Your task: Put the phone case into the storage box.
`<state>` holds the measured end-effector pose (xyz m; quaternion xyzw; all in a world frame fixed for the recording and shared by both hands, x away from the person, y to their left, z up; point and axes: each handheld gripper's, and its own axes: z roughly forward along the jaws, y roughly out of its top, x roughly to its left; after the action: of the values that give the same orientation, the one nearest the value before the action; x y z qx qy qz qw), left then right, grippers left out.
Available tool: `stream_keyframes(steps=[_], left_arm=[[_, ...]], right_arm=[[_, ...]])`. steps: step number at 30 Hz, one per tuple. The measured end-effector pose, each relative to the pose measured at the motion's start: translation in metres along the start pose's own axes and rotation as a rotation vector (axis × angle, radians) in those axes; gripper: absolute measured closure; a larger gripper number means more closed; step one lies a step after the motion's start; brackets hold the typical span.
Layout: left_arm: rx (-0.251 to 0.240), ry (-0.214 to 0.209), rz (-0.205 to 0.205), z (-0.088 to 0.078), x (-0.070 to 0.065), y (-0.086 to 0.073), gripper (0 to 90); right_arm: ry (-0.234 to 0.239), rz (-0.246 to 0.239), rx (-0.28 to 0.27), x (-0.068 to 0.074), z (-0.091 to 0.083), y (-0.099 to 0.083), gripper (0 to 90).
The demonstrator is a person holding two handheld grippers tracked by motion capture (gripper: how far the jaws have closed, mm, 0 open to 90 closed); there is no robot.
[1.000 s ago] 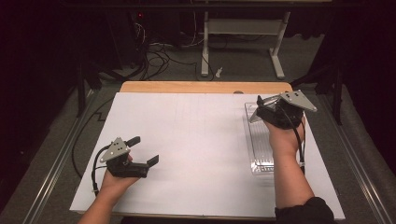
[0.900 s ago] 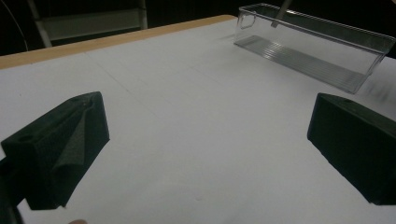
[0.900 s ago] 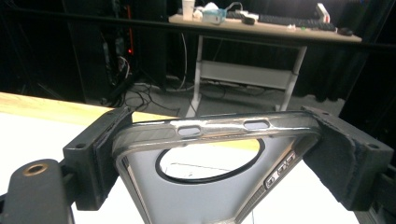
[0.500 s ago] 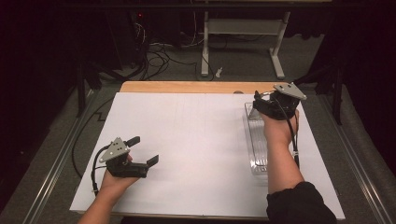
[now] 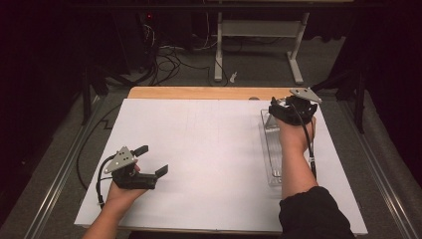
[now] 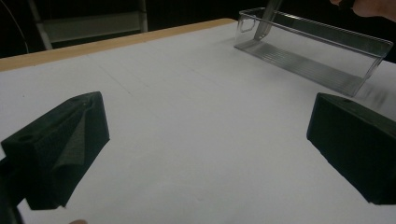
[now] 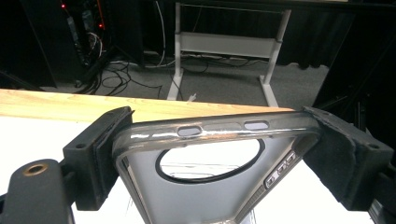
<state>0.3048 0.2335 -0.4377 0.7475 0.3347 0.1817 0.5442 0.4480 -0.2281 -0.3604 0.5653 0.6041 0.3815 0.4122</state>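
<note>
While right tongs (image 7: pixel 215 154) clamp the phone case (image 7: pixel 210 186), left tongs (image 6: pixel 205 149) gape.

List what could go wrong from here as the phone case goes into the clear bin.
1. The right claw pinches the translucent grey phone case only by its two side edges; it may flex and pop free.
2. The case's lower end dips into the far end of the clear plastic bin; catching the wall could shove or tip the light bin.
3. The left claw rests open, away from the bin, so nothing steadies it.
</note>
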Motion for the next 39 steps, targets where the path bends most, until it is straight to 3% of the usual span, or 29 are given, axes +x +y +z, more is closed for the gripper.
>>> stream_keyframes(steps=[23,39], left_arm=[[-0.010,-0.002,-0.010,-0.004,0.001,0.000,0.4],[-0.009,0.001,-0.011,-0.004,0.001,0.000,0.4]], right_arm=[[-0.057,0.010,0.046,0.015,0.019,0.004,13.6],[-0.065,0.024,0.056,0.014,0.022,0.001,13.4]])
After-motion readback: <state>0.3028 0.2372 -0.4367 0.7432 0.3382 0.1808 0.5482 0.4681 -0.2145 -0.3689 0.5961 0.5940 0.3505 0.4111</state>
